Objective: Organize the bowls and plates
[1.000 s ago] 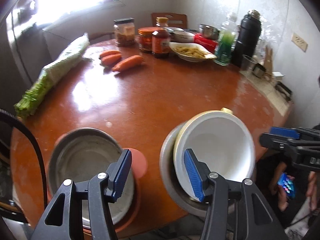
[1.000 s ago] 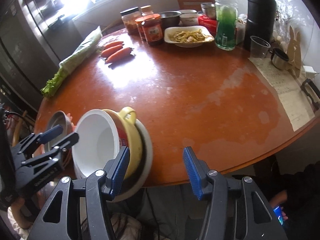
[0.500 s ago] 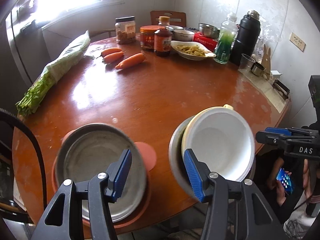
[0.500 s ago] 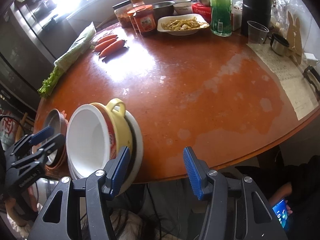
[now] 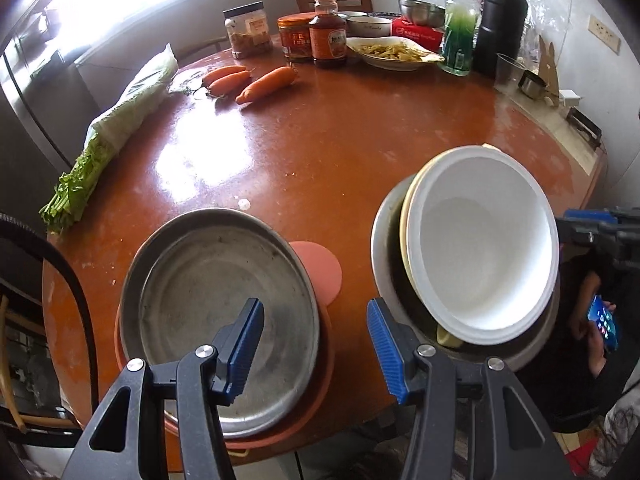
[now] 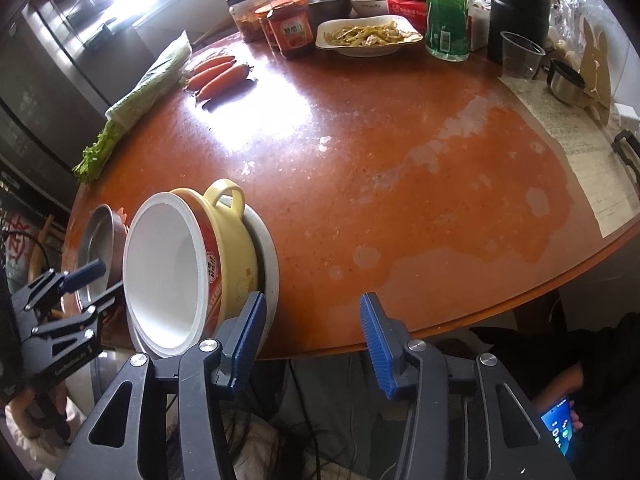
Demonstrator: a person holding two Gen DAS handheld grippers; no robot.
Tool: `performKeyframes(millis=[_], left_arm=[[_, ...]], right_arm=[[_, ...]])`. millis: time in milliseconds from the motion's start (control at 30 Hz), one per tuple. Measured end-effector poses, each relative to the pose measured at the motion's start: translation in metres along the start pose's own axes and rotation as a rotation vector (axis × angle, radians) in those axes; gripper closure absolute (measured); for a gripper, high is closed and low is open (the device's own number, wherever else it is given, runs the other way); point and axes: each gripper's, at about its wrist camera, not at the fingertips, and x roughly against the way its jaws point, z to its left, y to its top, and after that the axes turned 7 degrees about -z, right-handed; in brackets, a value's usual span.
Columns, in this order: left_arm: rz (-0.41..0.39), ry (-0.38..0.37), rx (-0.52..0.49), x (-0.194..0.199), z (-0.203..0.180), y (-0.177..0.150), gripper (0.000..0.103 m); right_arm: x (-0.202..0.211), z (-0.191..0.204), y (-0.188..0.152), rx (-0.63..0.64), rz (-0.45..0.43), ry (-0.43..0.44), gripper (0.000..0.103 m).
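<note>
My left hand-held gripper (image 5: 316, 350) hangs with its jaws apart and empty over the metal pan (image 5: 220, 304), which sits in an orange dish (image 5: 320, 384) at the counter (image 5: 340, 152) edge. To its right, the white bowl (image 5: 484, 252) nests in a yellow pot (image 6: 230, 256) on a plate (image 6: 272, 264). My right hand-held gripper (image 6: 312, 344) is also apart, empty. I'd grip one rim squarely, lifting level. The pot's red label isn't legible.

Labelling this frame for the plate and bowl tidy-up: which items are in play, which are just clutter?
In play:
metal plate on orange plate
white bowl nested in yellow pot, on grey plate

Clutter:
carrots
celery
sauce jars
food dish
green bottle
black flask
</note>
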Motion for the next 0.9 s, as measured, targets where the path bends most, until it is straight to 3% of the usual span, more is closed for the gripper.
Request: performKeyframes(millis=[200,533,900], left_arm=[[-0.020,-0.018,-0.017,0.012,-0.003,-0.001,0.049],[0.034,-0.094,-0.021,0.013,-0.018,0.001,0.049],[0.053,-0.072,-0.024,0.004,-0.023,0.007,0.049]], right_arm=[[-0.001,-0.003,-0.001,-0.007,0.004,0.018,0.053],[-0.001,0.001,0.000,0.012,0.006,0.034,0.053],[-0.010,0.008,-0.001,0.052,0.026,0.038,0.057]])
